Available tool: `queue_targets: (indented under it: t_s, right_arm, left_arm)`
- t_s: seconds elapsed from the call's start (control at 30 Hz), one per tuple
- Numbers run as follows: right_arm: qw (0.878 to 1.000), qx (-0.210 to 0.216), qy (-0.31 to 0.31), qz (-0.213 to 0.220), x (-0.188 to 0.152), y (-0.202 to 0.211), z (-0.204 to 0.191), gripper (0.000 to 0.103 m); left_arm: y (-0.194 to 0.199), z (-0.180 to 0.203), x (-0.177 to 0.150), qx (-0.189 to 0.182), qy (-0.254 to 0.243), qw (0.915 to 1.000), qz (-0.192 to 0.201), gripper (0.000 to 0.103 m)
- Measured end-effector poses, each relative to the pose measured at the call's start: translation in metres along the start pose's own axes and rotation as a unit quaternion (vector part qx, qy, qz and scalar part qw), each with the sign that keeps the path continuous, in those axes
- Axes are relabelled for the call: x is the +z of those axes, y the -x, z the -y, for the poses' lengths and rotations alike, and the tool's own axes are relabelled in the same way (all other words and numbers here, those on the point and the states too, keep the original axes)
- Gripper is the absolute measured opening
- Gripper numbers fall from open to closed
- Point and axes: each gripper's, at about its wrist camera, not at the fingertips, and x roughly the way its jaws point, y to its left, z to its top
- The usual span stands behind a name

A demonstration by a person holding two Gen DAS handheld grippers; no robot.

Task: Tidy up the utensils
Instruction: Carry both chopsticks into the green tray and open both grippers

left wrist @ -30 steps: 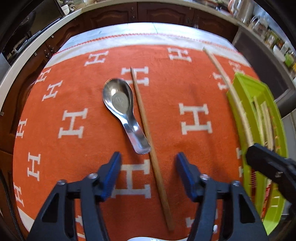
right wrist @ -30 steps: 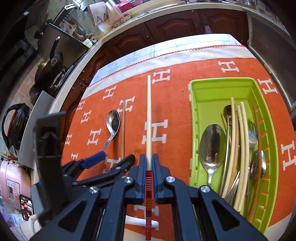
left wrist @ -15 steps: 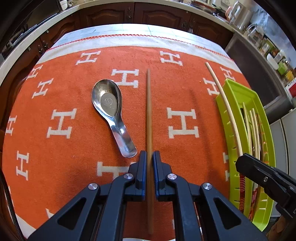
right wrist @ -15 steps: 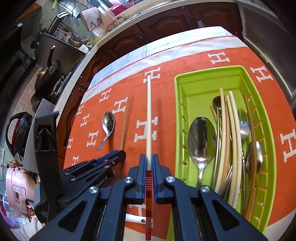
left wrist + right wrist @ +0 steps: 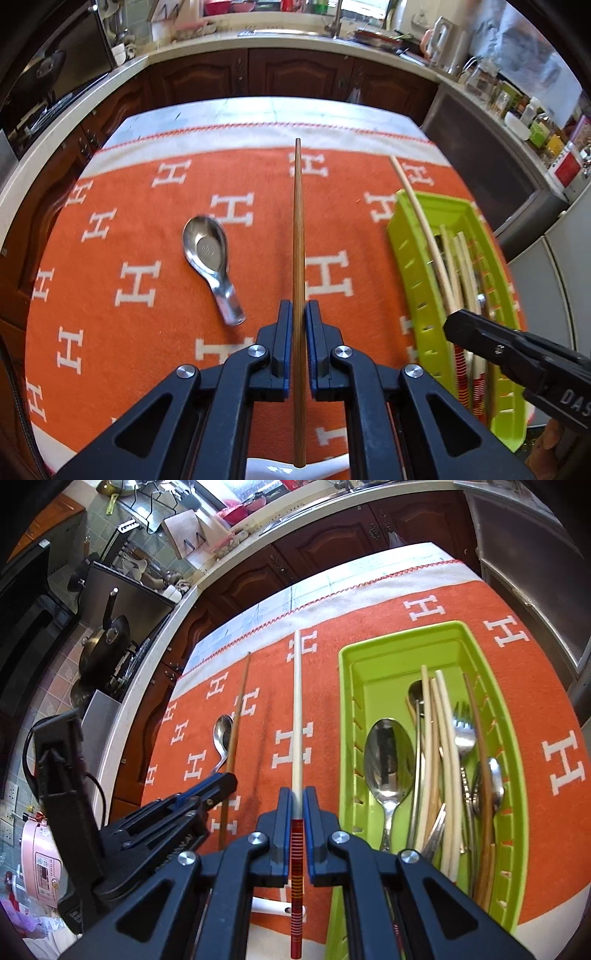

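Note:
My left gripper (image 5: 298, 314) is shut on a brown wooden chopstick (image 5: 298, 229) and holds it raised above the orange cloth; it also shows in the right wrist view (image 5: 236, 720). My right gripper (image 5: 298, 801) is shut on a cream chopstick with a red-striped end (image 5: 297, 716), held just left of the green utensil tray (image 5: 349, 686). That chopstick shows over the tray's near wall in the left wrist view (image 5: 417, 218). A steel soup spoon (image 5: 208, 254) lies on the cloth, left of the brown chopstick.
The green tray (image 5: 410, 266) holds several spoons, a fork and chopsticks (image 5: 439, 746). A white object (image 5: 273, 908) lies at the cloth's near edge. Kitchen cabinets (image 5: 295, 74) and a counter surround the table. A pan (image 5: 107, 646) sits on the stove at left.
My left gripper closed on the brown chopstick and lifted it off the cloth. My right gripper carried the cream chopstick closer to the tray.

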Motion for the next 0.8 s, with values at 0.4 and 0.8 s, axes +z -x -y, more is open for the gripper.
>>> queue_targets:
  t_s: [0.4,0.8]
  right_arm:
    - [0.999,-0.005,-0.029,0.039,-0.006,0.038,0.024,0.006]
    - [0.996,-0.061,-0.06,0.037,-0.015,0.049,0.058,0.006]
  left_arm:
    - [0.038,0.055,0.012,-0.071,-0.029,0.997,-0.004,0.005]
    - [0.02,0.106,0.0,-0.095,-0.069,0.9911,-0.062,0.005]
